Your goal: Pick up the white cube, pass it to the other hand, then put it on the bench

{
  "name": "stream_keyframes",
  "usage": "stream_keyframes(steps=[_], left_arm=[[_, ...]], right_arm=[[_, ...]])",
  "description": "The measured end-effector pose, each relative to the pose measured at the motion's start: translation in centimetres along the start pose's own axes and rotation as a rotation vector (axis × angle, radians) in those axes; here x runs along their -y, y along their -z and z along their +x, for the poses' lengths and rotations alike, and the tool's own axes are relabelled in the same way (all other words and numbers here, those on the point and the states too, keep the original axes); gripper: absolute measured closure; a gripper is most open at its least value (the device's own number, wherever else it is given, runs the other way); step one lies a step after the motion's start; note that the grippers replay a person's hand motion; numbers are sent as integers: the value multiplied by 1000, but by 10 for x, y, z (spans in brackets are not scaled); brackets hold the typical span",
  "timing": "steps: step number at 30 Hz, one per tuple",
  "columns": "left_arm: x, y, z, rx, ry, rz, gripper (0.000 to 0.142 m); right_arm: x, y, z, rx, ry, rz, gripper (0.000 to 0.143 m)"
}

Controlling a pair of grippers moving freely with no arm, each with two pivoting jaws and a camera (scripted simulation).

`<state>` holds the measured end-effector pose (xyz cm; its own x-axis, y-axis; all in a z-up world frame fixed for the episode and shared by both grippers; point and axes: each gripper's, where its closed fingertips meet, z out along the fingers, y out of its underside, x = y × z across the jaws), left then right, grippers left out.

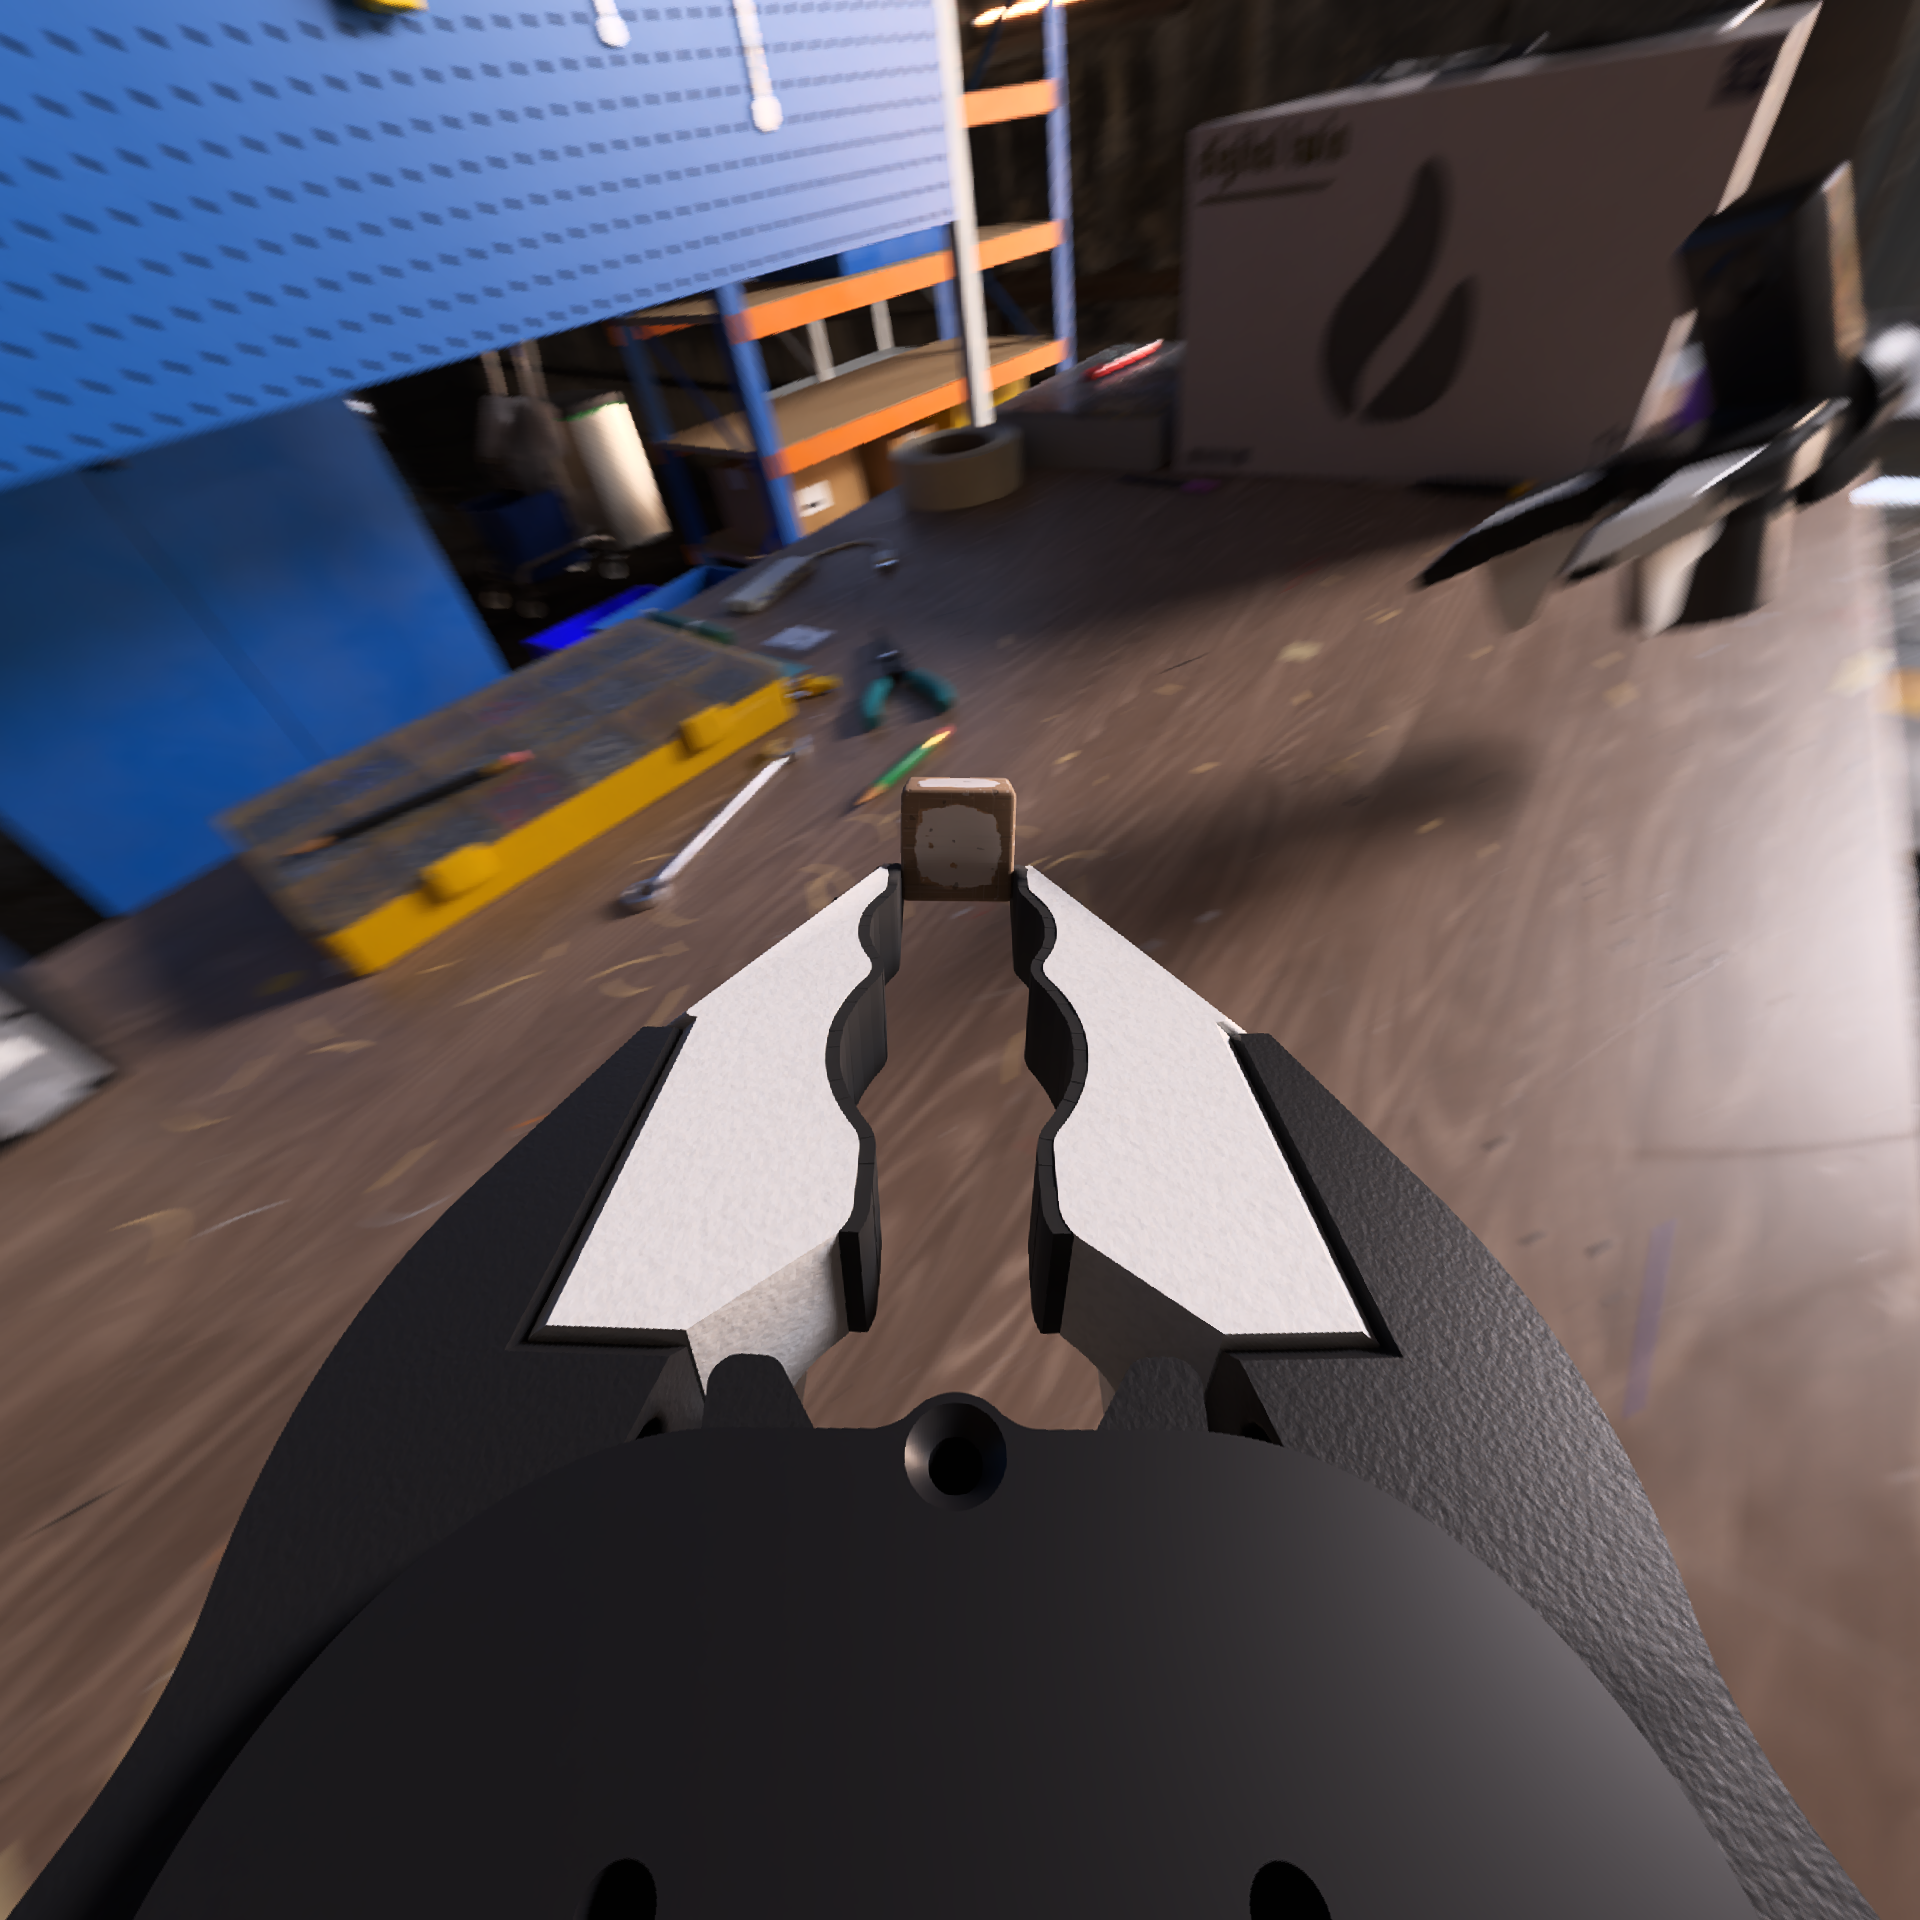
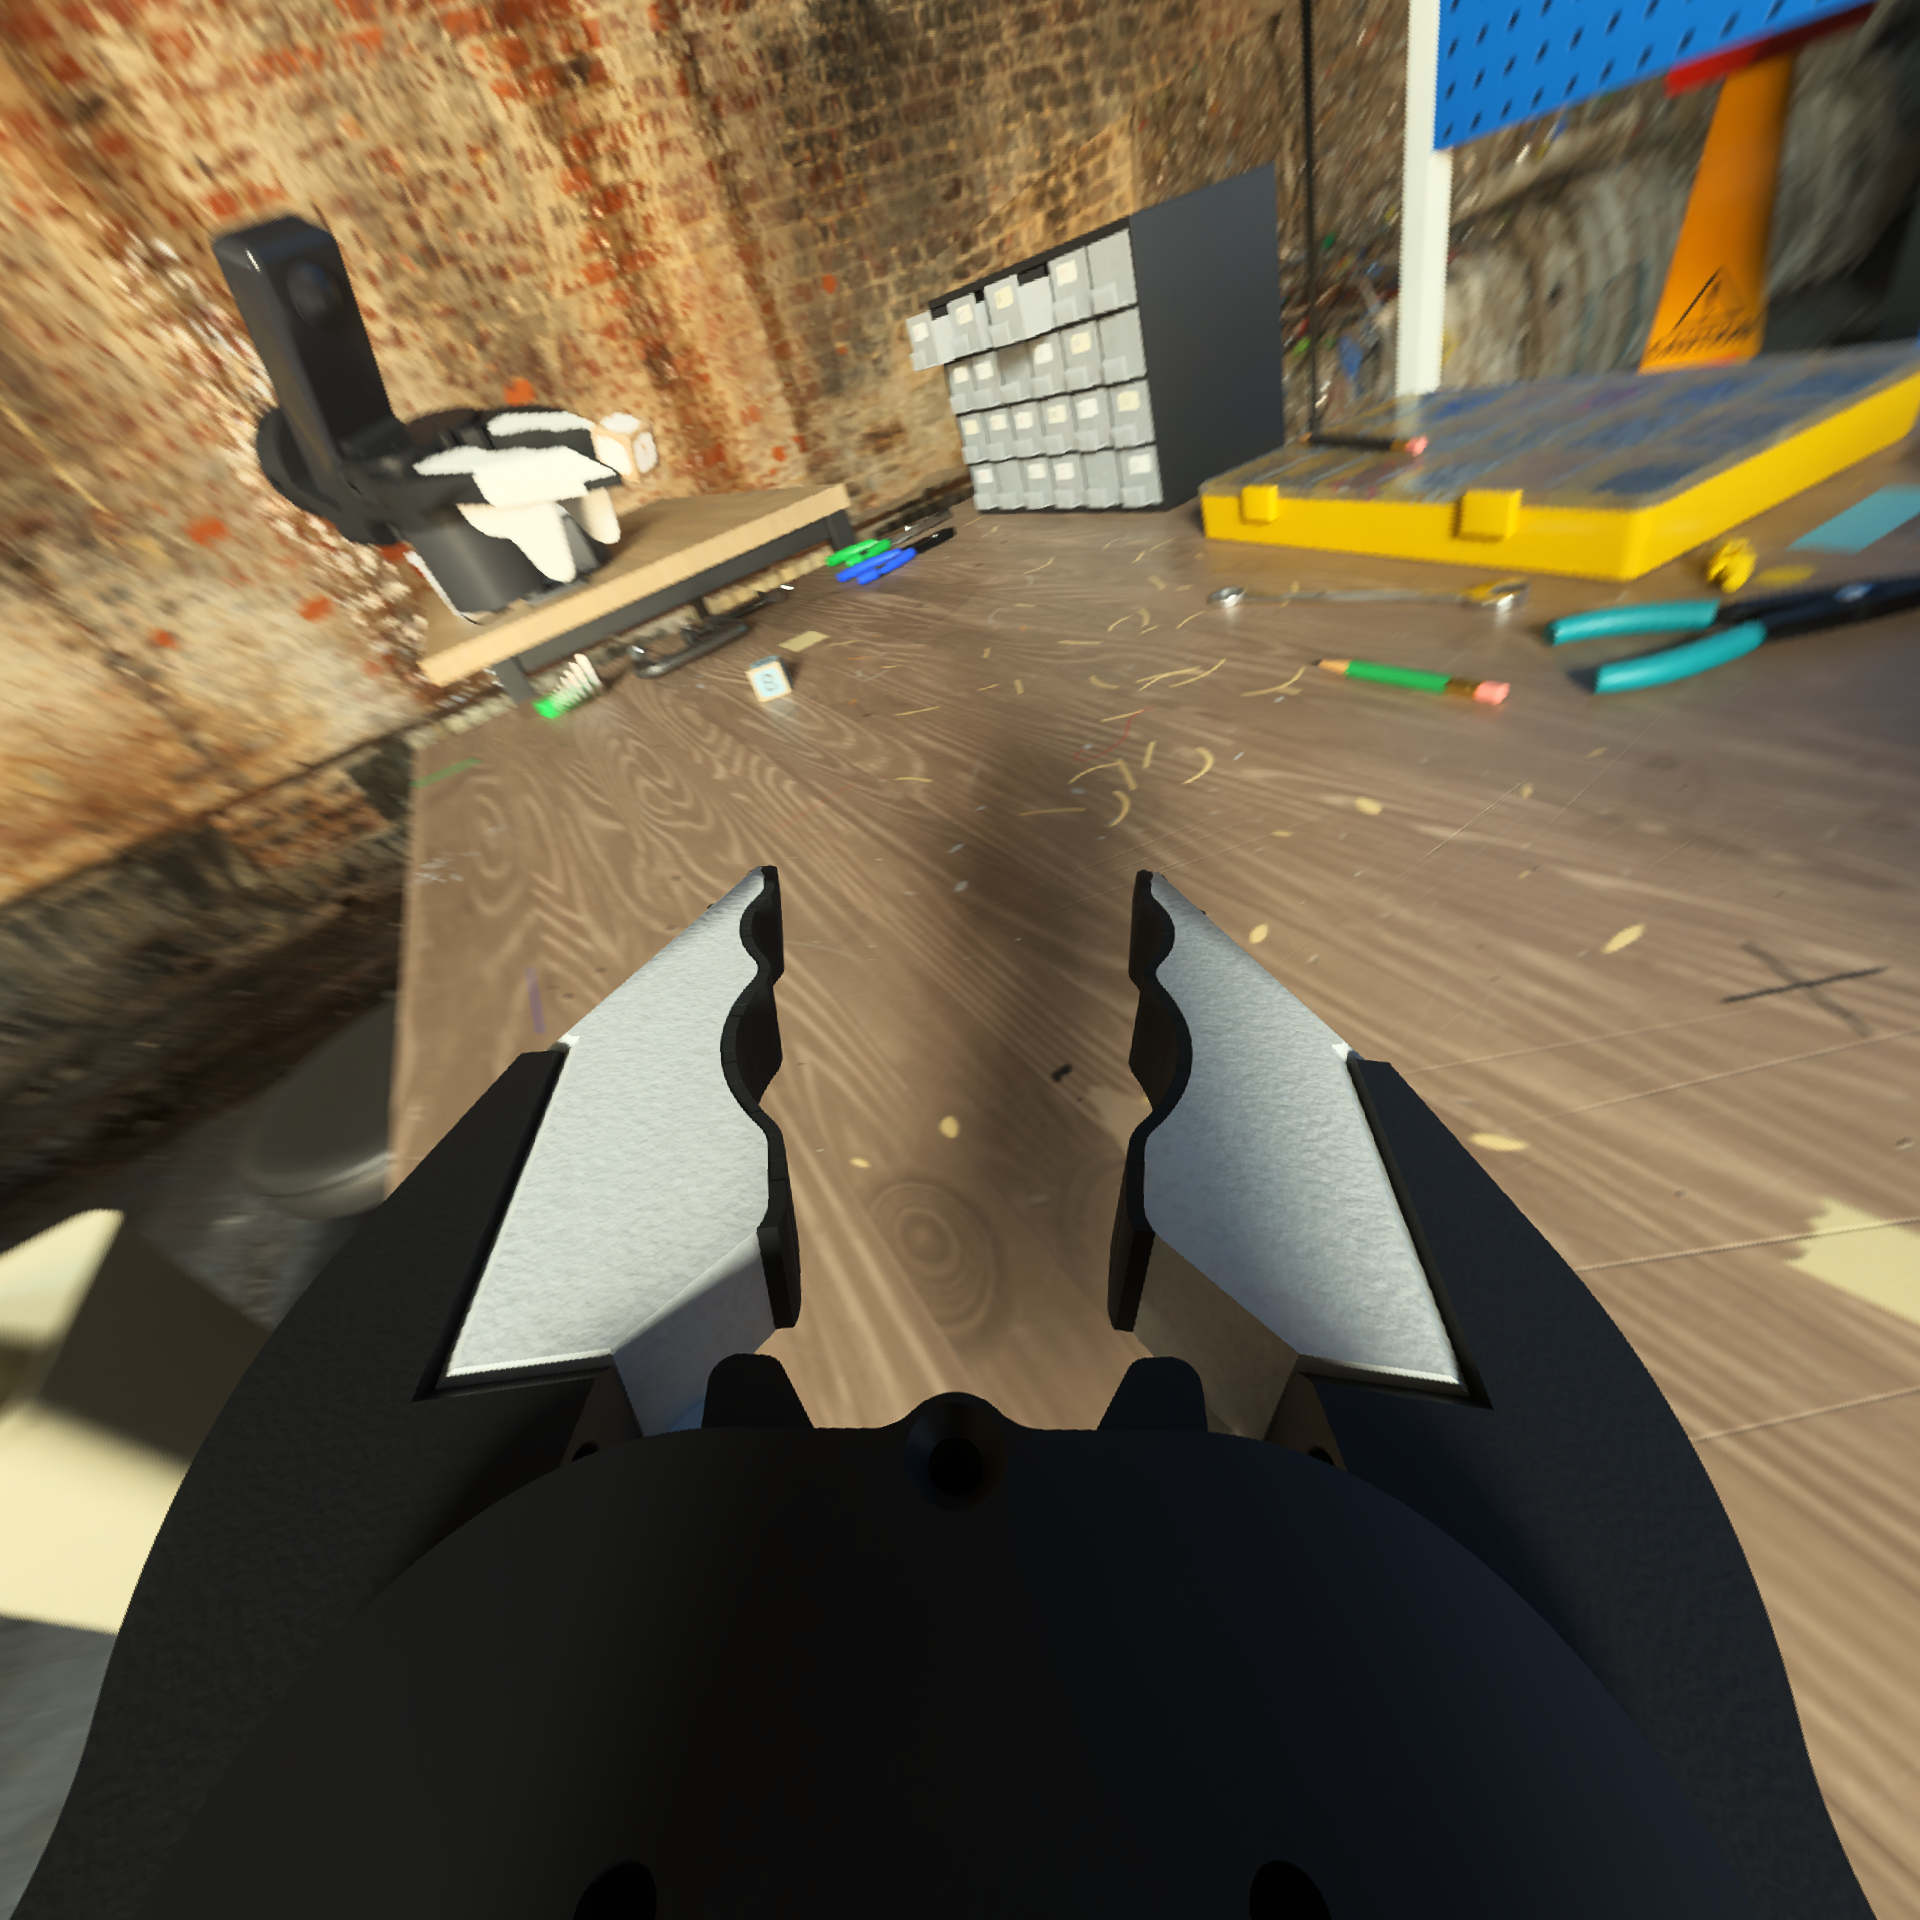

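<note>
My left gripper (image 1: 956, 885) is shut on the white cube (image 1: 956, 837), which has worn brownish faces, pinched at the very fingertips above the wooden table. In the right wrist view the left gripper (image 2: 608, 457) hangs at the far left with the cube (image 2: 634, 445) at its tips, over the low wooden bench (image 2: 675, 561). My right gripper (image 2: 956, 883) is open and empty above the table, well apart from the cube. It also shows blurred at the right of the left wrist view (image 1: 1538, 540).
A yellow organiser case (image 2: 1558, 488), teal pliers (image 2: 1683, 634), a green pencil (image 2: 1413, 681) and a wrench (image 2: 1361, 595) lie on the table. A grey drawer cabinet (image 2: 1101, 374) stands behind. A small blue-marked cube (image 2: 770, 681) lies near the bench. A cardboard box (image 1: 1455, 301) and a tape roll (image 1: 956, 468) stand far off.
</note>
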<state>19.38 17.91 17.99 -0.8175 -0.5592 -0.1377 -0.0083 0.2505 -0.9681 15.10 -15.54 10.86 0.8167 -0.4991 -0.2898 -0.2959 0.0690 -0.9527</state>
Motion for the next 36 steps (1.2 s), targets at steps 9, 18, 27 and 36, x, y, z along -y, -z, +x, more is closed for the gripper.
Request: stream_keyframes(steps=[9,18,27,36], left_arm=[[49,-121,129,-511,483,23,122],[65,-179,186,-863,738,16,122],[32,-161,185,-793,650,-24,77],[-65,-107,128,-21,245,-144,80]], right_arm=[[11,-37,-37,-24,671,-7,75],[57,-64,-61,52,981,145,98],[51,-36,-44,-5,909,131,121],[93,80,104,-531,403,97,121]])
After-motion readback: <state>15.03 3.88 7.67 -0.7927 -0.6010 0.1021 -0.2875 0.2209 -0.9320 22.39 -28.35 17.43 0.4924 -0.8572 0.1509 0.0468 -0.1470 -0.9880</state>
